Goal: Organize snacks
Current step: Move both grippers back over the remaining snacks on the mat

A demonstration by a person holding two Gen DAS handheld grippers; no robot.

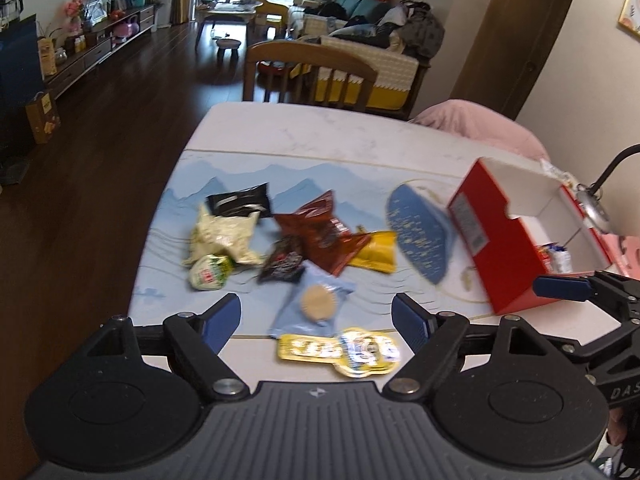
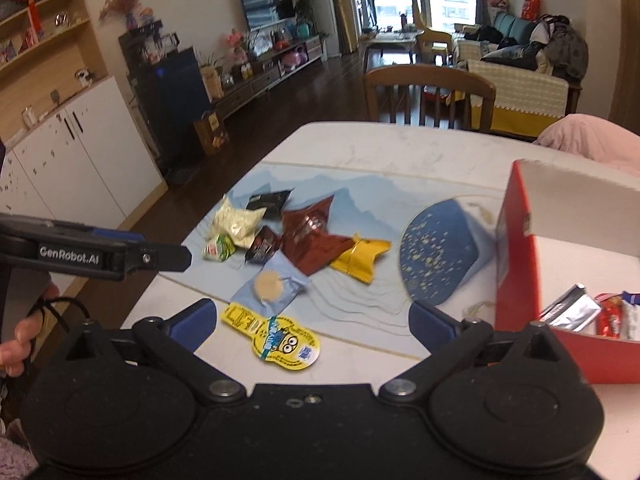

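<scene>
Hovering with jaws spread wide and nothing between them, the left gripper sits low in its frame above the light-blue biscuit packet, with the yellow die-cut packet just below it at the table edge. The right gripper is likewise wide open and empty, its fingers straddling that same yellow packet in the lower middle of its view.

Beyond them, toward mid-frame, about 6 more snacks lie loose on the blue mat: a maroon bag, a mustard-yellow pouch, a small dark packet, a pale crumpled bag, a green-and-red sweet and a black sachet. At the right edge stands the red box, open, with a few wrapped items already inside. So the sorting looks begun but mostly undone: roughly 8 pieces remain outside.
</scene>
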